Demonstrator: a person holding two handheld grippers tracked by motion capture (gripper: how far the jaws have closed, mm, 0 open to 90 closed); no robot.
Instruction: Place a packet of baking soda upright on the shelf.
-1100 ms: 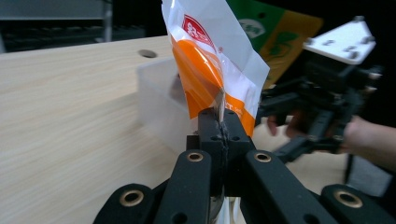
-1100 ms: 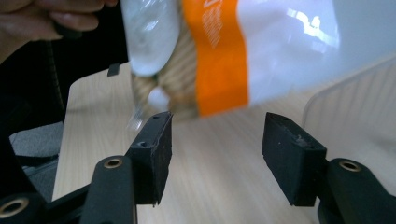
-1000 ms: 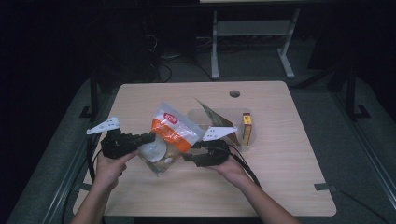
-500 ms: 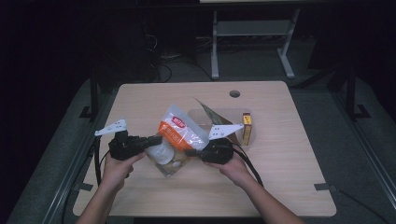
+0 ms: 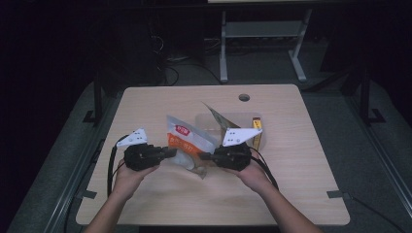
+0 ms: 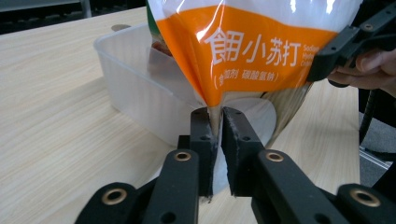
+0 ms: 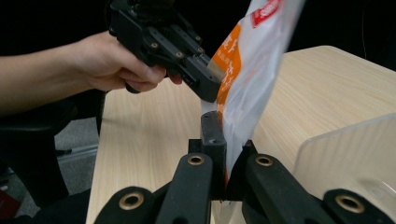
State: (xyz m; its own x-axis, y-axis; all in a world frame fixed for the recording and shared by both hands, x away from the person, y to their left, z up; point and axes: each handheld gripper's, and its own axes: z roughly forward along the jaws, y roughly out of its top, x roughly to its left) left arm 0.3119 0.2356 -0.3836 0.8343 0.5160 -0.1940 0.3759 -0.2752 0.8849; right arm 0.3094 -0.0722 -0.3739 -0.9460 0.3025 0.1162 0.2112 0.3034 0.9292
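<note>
An orange and white snack bag (image 5: pixel 187 141) hangs between my two grippers above the table. My left gripper (image 5: pixel 172 151) is at its left bottom corner. In the left gripper view the bag (image 6: pixel 252 51) runs its clear edge down between my left gripper's (image 6: pixel 218 116) jaws. Those jaws have just been opening and a thin gap shows beside the film. My right gripper (image 5: pixel 201 156) holds the opposite edge. In the right gripper view its jaws (image 7: pixel 229 140) are shut on the bag (image 7: pixel 247 79), with the left gripper (image 7: pixel 205 79) beyond.
A clear plastic container (image 5: pixel 243 121) sits on the wooden table (image 5: pixel 291 194) just behind the bag, close to both grippers (image 6: pixel 126 70) (image 7: pixel 345 149). A small yellow box (image 5: pixel 257 132) lies at its right. A round cable hole (image 5: pixel 244 97) is near the far edge.
The right jaws have closed on the bag's edge and risen slightly. The left gripper has shifted right and lower. The bag now stands more upright between them.
</note>
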